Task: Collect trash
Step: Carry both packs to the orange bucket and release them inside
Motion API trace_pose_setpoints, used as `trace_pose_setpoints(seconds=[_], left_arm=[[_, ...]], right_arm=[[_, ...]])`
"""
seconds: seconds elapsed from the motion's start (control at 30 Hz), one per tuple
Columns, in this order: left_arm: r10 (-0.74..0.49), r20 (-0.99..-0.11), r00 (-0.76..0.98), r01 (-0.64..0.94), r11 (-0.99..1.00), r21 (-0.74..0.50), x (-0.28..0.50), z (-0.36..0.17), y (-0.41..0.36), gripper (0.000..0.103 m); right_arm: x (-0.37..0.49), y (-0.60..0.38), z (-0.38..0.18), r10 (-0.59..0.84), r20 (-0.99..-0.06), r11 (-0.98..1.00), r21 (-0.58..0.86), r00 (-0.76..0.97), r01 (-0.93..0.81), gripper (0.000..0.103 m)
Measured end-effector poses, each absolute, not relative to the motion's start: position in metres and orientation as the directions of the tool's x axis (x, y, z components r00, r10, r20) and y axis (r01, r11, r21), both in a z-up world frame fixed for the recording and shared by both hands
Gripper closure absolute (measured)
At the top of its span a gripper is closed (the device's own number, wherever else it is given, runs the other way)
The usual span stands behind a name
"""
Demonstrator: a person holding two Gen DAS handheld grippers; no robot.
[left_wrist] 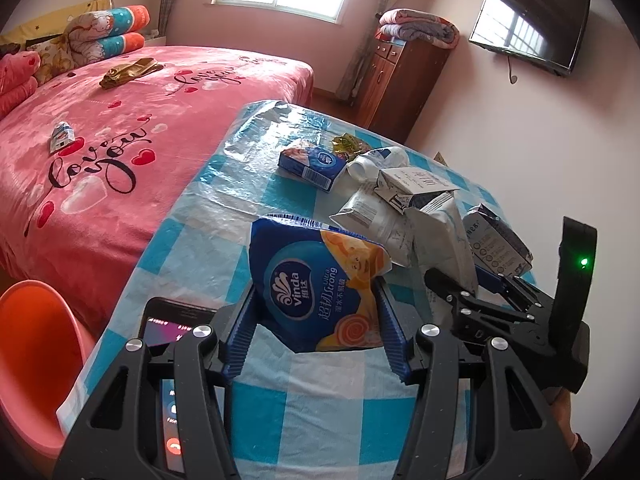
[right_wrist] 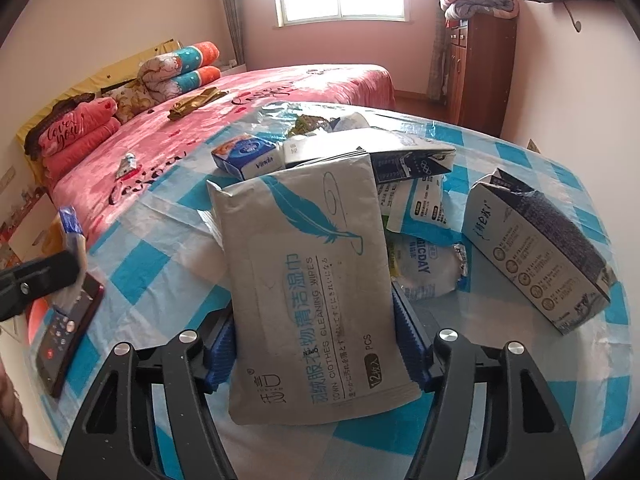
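**Two wrappers gripped, both at risk of slipping**

Both claws are clenched on soft trash above a round table (right_wrist: 540, 364) covered in a blue-and-white checked cloth. One landmark serves for places: the pile of litter at the table's middle.

The left gripper (left_wrist: 316, 330) pinches an empty blue Vinda tissue wrapper (left_wrist: 316, 284), held on the near side of the pile. The right gripper (right_wrist: 316, 340) squeezes a grey clothes-cleaning wipes pack (right_wrist: 308, 292) printed with a blue feather, also just in front of the pile.

Likely trouble: both packs are thin, limp film held only at their edges, so either could slide out if swung fast. The wipes pack overlaps the pile in view, so lifting it carelessly could drag pieces along. A dark carton (right_wrist: 536, 248) stands tilted to the pile's right and could topple if knocked. A phone (right_wrist: 64, 328) with a lit screen lies left of the pile, near the table edge, where the left gripper might nudge it off.
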State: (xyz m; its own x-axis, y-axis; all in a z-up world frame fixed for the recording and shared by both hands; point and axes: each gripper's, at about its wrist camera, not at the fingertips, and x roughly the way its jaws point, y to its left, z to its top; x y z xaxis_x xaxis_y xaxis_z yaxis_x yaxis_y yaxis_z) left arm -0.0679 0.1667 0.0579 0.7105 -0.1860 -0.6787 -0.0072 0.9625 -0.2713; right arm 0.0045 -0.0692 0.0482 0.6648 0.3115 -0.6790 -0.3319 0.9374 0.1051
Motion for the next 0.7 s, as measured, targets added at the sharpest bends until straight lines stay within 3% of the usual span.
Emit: trace_pose_setpoints(seconds=[0.4,0.7], left_arm=[[-0.147,-0.628,0.764,-0.050,0.957,-0.286,-0.105,0.076,0.208,0.046],[0.035,-0.598,0.801,-0.235,0.937,-0.260,-0.157,0.082,0.293,0.046]], right_arm=[[-0.016,-0.034,0.104,0.446,-0.643,0.880,0.191,0.622,-0.434,0.036],[-0.042,0.082,0.151,0.658,-0.612,0.698,0.274,0.440,-0.662,0.036]])
